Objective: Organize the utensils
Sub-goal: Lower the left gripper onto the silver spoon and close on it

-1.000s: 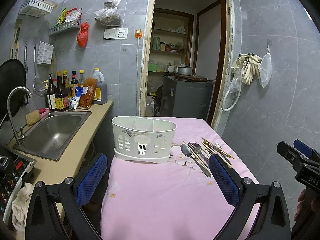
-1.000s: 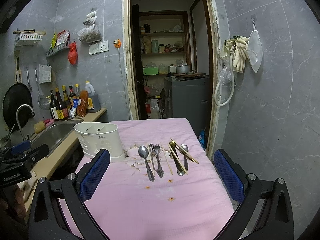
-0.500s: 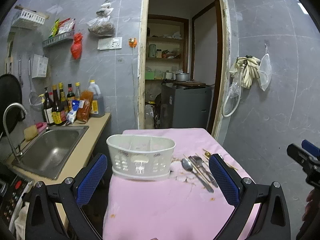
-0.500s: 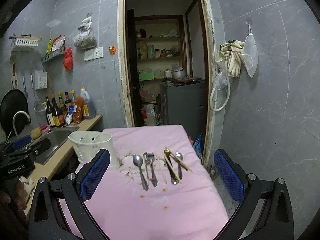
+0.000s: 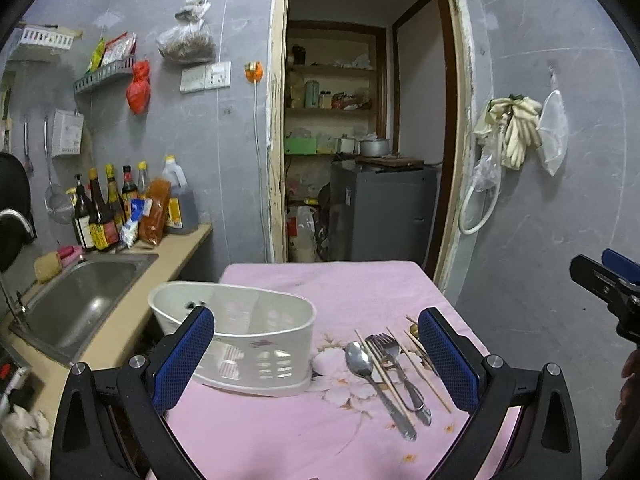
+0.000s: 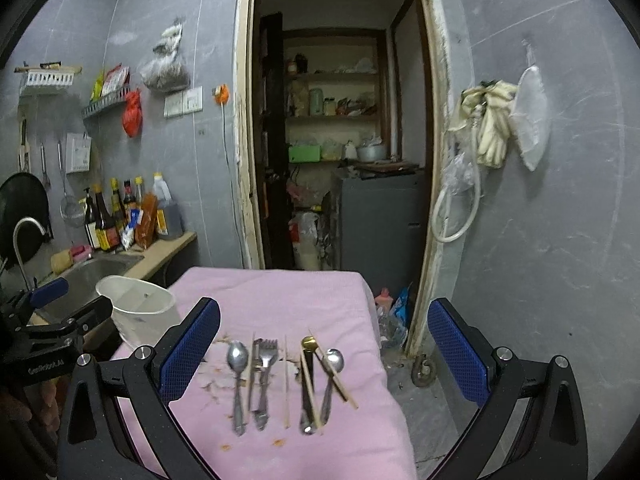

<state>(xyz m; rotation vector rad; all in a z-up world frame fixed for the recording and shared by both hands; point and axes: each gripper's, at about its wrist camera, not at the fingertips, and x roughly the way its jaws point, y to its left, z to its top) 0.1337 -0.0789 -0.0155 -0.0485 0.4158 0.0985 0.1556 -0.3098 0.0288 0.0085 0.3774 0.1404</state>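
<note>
A white plastic utensil caddy [image 5: 256, 336] stands on the left of the pink-clothed table [image 5: 328, 288]; it also shows in the right wrist view [image 6: 136, 312]. To its right lie a silver spoon [image 6: 237, 376], a fork [image 6: 265, 376], wooden chopsticks [image 6: 286, 380], a gold-headed spoon [image 6: 308, 384] and another silver spoon [image 6: 331, 372]. The spoon [image 5: 372, 380] and fork [image 5: 396, 372] also show in the left wrist view. My left gripper [image 5: 316, 356] is open and empty, near the caddy. My right gripper [image 6: 324, 352] is open and empty, short of the utensils.
A counter with a steel sink [image 5: 76, 300] and sauce bottles [image 5: 108, 208] runs along the left. A doorway with a grey cabinet [image 5: 380, 212] lies beyond the table. A grey tiled wall with hanging gloves [image 6: 488, 120] is on the right. The floor drops off past the table's right edge.
Both grippers have tilted up and drawn nearer the table, so the caddy and utensils sit lower and larger in view. Nothing on the table moved.
</note>
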